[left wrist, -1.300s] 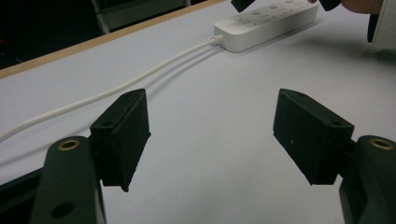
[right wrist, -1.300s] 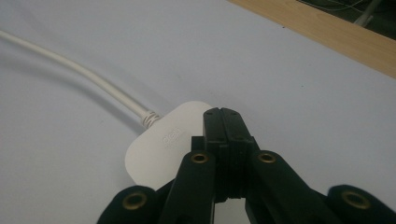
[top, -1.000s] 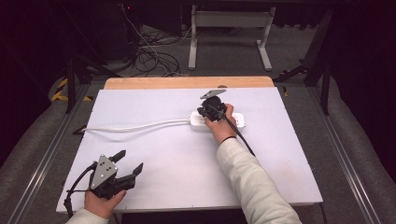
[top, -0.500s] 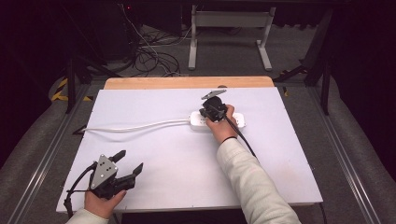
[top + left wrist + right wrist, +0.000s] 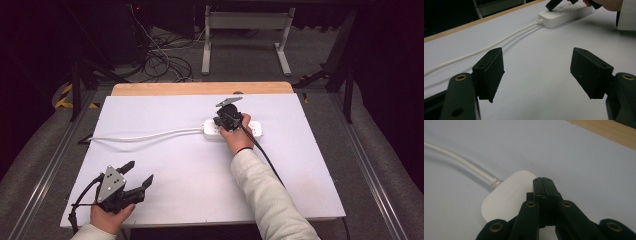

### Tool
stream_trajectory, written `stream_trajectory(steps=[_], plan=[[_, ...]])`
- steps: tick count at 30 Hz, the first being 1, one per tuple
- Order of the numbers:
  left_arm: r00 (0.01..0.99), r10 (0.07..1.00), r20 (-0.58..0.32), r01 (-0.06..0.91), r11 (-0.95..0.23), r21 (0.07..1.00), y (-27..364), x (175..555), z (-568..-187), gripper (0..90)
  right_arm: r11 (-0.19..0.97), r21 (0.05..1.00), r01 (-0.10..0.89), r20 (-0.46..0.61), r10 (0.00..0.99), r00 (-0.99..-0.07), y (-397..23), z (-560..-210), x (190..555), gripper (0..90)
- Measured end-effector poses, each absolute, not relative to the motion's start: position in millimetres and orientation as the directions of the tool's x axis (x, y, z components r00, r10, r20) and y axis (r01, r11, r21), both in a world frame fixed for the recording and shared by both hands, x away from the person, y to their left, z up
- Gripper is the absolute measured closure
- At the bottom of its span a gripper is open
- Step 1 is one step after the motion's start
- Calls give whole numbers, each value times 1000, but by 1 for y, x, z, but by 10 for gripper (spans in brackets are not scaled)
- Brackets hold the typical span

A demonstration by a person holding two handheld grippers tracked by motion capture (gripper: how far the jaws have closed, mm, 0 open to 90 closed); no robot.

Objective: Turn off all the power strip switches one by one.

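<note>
The right hand-held gripper [image 5: 226,120], jaws closed and empty, is pressing on the power strip [image 5: 255,129]; pushing straight down should avoid sliding it.

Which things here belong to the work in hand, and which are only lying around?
In the job:
- white power strip, under the right gripper
- its white cable
- right gripper, jaws shut, over the strip
- left gripper, open, waiting at the near edge

Just around:
- tangled black cables on the floor
- metal stand behind the table
</note>
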State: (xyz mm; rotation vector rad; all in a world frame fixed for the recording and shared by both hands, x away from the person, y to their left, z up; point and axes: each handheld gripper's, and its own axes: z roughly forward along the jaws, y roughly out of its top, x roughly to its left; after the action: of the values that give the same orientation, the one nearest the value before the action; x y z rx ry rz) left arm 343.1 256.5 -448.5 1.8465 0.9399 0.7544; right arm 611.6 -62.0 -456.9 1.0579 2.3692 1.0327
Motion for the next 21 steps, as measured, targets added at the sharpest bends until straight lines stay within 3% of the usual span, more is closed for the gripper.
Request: stream_trajectory(steps=[21], plan=[[523,844,117,293,-308,905,256,343,-449,278,457,728,511,-23,761,-648,-60,-456,611,900]])
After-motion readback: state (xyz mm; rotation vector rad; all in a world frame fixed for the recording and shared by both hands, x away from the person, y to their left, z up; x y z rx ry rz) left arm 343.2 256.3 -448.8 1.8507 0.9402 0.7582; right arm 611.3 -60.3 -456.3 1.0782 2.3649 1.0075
